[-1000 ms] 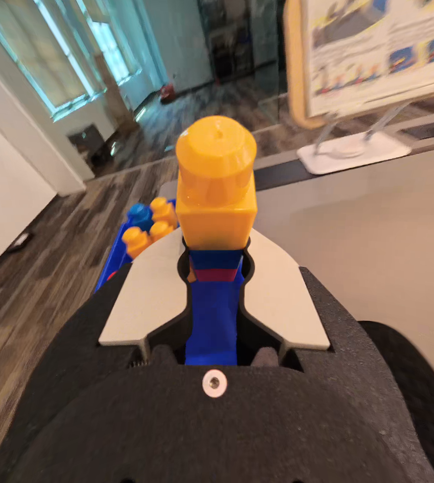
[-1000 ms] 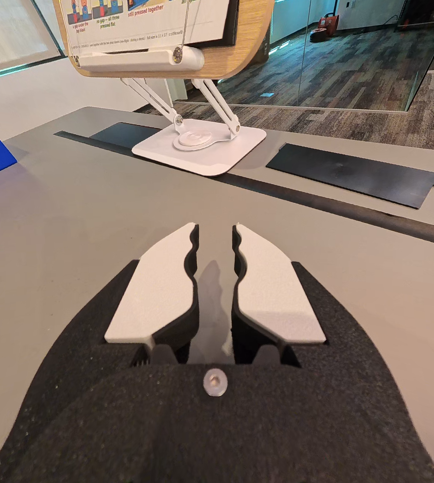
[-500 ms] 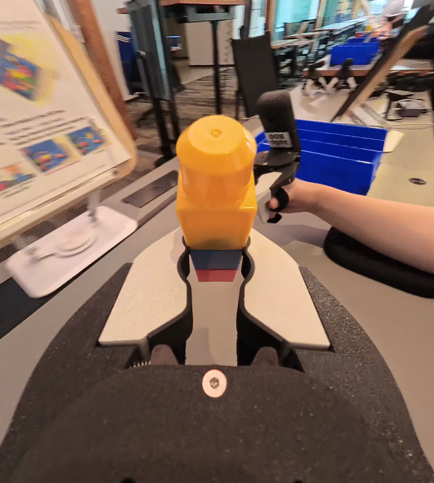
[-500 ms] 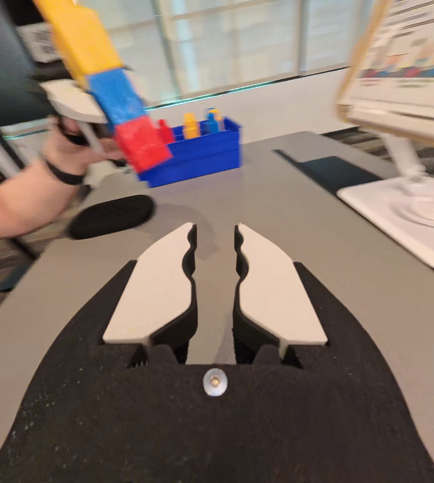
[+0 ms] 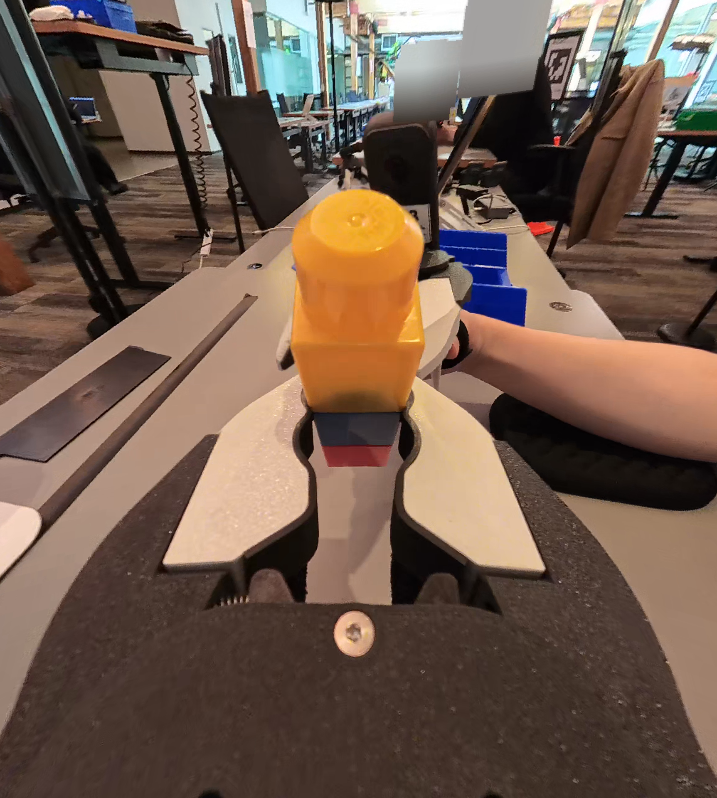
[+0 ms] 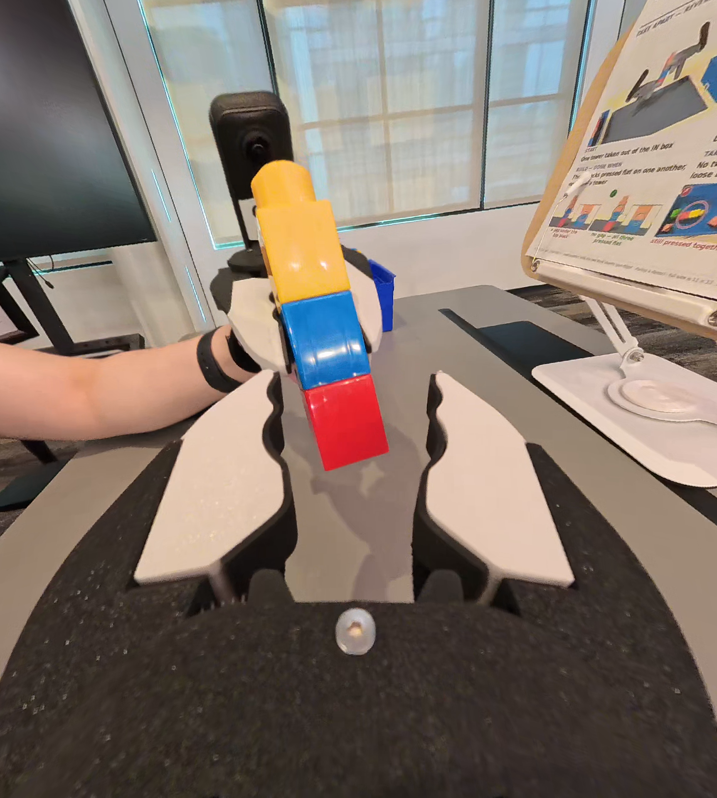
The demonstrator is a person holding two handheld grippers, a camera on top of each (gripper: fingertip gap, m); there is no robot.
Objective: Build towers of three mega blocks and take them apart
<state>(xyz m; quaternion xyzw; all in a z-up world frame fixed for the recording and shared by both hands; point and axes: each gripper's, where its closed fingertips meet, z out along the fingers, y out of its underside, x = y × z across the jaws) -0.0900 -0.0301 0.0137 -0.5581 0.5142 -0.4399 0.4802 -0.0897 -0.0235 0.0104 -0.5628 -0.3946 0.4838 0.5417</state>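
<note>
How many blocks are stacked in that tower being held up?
3: the yellow block on top, the blue block in the middle, gripped by the left tongs, and the red block at the bottom.

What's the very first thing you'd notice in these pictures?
A bright tower of three blocks: yellow block on top, blue block in the middle, red block at the bottom. The left gripper holds it tilted in the air, shut on the blue block. The right gripper waits open beside the red block.

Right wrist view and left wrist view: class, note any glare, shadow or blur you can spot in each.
Right wrist view: window glare streaks the blue block; the tower's shadow falls on the grey table; the instruction sheet blurs at the edge. Left wrist view: the yellow block looks slightly soft.
</note>
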